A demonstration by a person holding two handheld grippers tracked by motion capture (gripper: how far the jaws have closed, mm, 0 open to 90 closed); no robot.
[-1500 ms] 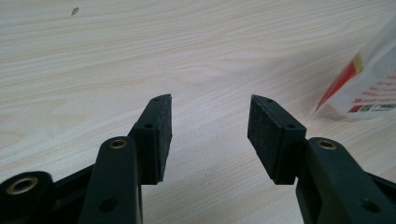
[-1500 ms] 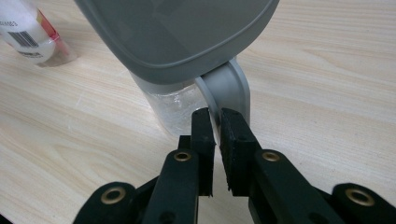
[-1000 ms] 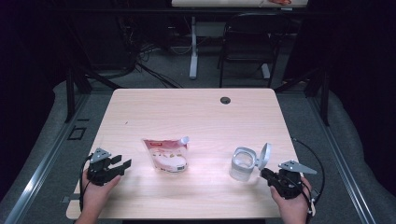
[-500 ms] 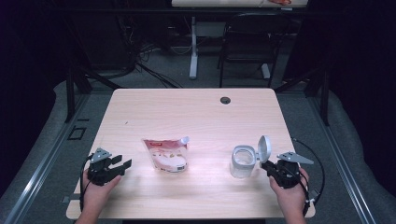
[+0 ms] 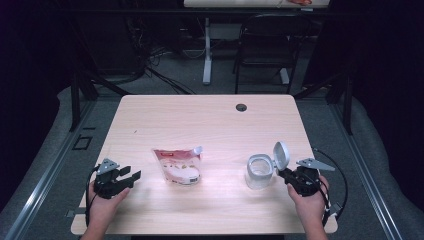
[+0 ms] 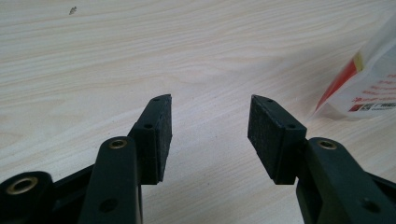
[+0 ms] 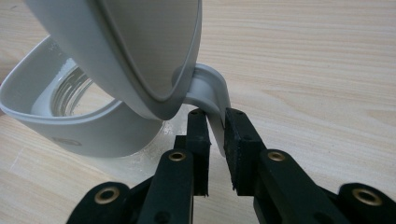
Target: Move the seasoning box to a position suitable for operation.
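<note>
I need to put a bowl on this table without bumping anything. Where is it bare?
The far half of the table is bare, from the pouch and jar back to the cable hole. A smaller patch lies between pouch and jar. Crowded: around the jar, whose hinge the right gripper grips, and the left gripper beside the pouch.

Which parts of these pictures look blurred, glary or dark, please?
High view: soft glare on the table beside the pouch, the room around it dark. Right gripper view: the nearby jar lid is blurred. Left gripper view: jaws sharp, the pouch corner is slightly soft.
</note>
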